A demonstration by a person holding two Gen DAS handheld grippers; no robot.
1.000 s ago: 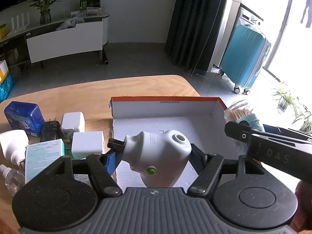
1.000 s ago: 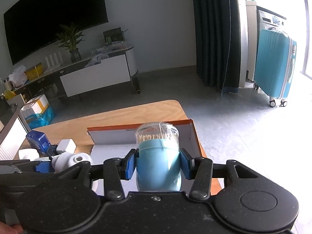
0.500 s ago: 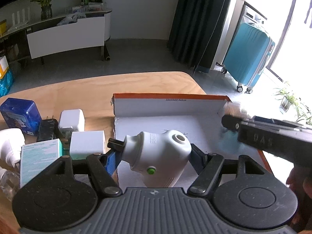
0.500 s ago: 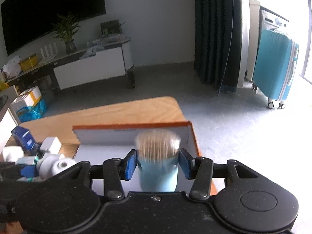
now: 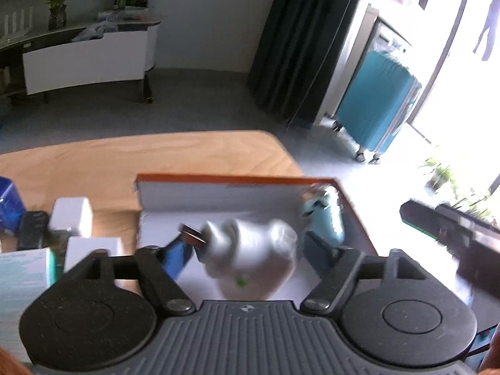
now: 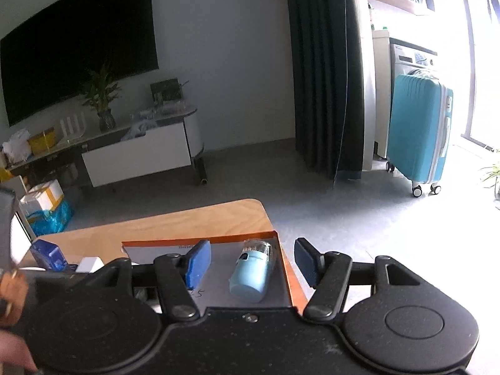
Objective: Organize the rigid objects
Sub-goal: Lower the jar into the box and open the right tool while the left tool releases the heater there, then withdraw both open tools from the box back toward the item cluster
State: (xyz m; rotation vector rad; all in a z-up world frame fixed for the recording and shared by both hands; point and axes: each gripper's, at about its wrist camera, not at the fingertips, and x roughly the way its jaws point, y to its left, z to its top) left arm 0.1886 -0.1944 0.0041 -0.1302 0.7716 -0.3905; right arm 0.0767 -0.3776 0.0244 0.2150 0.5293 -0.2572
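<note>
R gripper (image 6: 250, 261): jaws wide, empty.
L gripper (image 5: 250, 247): blurred, pads apart around white device (image 5: 250, 259); grip unclear.
Tip: lower into box (image 5: 218, 193), clear of toothpick jar (image 6: 253, 270).

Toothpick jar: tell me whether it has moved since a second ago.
Yes. The toothpick jar left the right gripper, which is now open, and lies on its side against the box's right wall.

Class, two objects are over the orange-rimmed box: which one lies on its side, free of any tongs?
The blue toothpick jar, lying in the box's right corner. The white device sits between the left tongs.
</note>
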